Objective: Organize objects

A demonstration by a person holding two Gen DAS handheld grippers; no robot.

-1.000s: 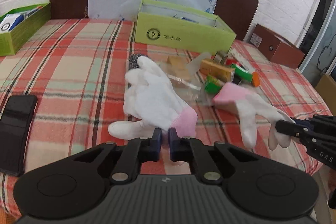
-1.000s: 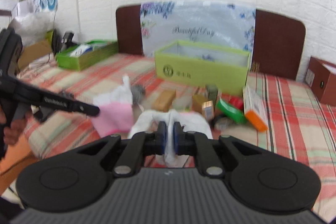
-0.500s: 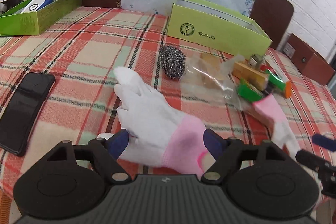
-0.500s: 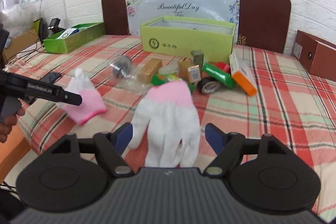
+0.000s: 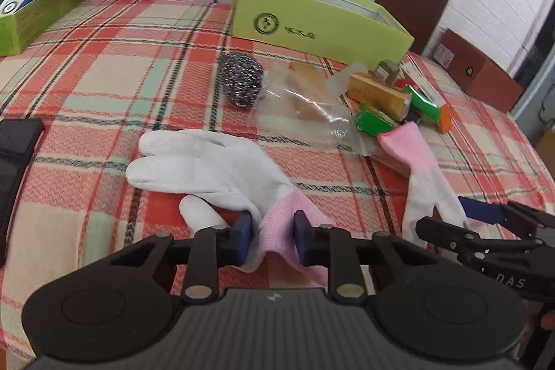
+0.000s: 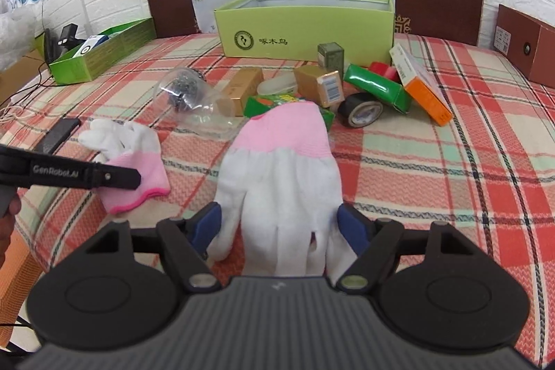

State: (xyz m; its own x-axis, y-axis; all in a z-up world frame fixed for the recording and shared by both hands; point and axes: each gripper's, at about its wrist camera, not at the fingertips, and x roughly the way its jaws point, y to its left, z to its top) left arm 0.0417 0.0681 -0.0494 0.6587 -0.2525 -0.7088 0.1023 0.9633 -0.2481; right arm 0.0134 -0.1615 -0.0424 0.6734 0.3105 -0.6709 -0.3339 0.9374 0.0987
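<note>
Two white gloves with pink cuffs lie flat on the plaid tablecloth. My left gripper (image 5: 271,240) sits at the near end of the left glove (image 5: 208,162); its jaws are closing on the pink cuff, which bunches up between the blue pads. The right glove (image 6: 281,169) lies with its cuff pointing away. Its white fingers reach between the wide jaws of my right gripper (image 6: 281,227), which is open, and the pads stand clear of the cloth on both sides. The right glove (image 5: 426,175) and the right gripper (image 5: 451,221) also show in the left wrist view.
A light green box (image 6: 305,23) stands open at the back. In front of it lies a pile of small boxes, a black tape roll (image 6: 360,113) and a steel scourer (image 5: 241,84) by a clear bag. A black phone (image 5: 14,162) lies left, a green tray (image 6: 100,58) far left.
A second ago both grippers were shut on the gloves, which hung above the cloth. Both then opened and the gloves lay flat. Now the left jaws have narrowed onto the cuff.
</note>
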